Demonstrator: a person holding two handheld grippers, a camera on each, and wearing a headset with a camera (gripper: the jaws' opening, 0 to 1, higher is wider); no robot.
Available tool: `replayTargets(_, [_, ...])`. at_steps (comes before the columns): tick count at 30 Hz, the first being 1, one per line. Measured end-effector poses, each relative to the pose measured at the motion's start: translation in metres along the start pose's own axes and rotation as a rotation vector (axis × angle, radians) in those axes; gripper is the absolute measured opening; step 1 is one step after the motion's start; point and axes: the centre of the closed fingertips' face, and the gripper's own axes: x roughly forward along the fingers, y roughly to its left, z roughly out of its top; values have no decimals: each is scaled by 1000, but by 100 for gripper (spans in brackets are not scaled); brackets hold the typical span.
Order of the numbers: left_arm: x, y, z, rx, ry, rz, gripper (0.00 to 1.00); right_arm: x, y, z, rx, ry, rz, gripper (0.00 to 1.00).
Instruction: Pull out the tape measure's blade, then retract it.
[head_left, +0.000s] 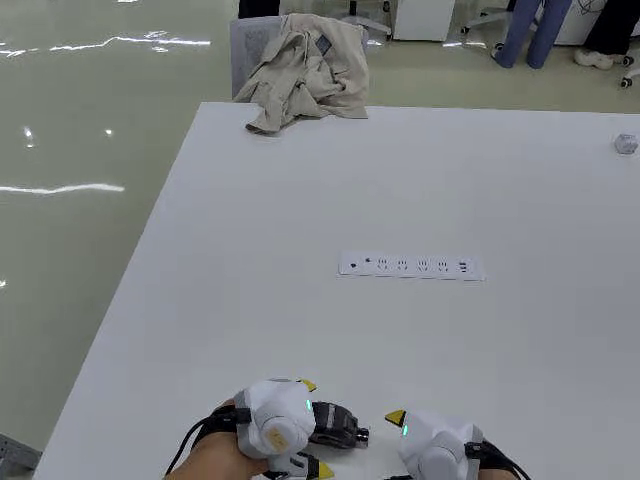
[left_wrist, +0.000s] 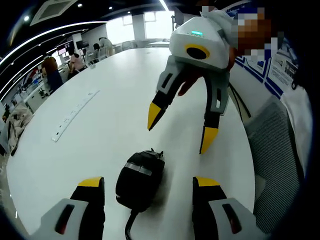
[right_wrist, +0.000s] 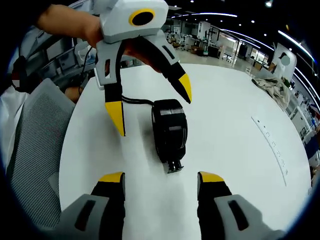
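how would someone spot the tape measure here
Start at the big white table, then drop to its near edge, nearer than the power strip. The tape measure lies there between the left tool and right tool: the one black, rounded case on the white top.

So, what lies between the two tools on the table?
The black tape measure lies on the white table between the open left tool and the open right tool, as both gripper views show.

The desk (head_left: 300, 200) is looked down on from above its near edge by the head view. The two gripper views are set low and close, faced toward each other; the tape measure (left_wrist: 140, 179) between them is shared.
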Motion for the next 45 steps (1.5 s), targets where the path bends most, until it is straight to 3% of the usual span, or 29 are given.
replayTargets(12, [13, 3, 5, 70, 23, -31, 64, 14, -10, -7, -33, 28, 27, 57])
replayTargets(23, [20, 2, -2, 144, 62, -70, 59, 21, -15, -12, -50, 27, 54, 54])
replayTargets(29, [22, 2, 2, 168, 64, -79, 55, 25, -18, -14, -63, 28, 57, 49])
replayTargets(45, [28, 5, -2, 233, 99, -103, 44, 40, -14, -10, -106, 28, 103, 44])
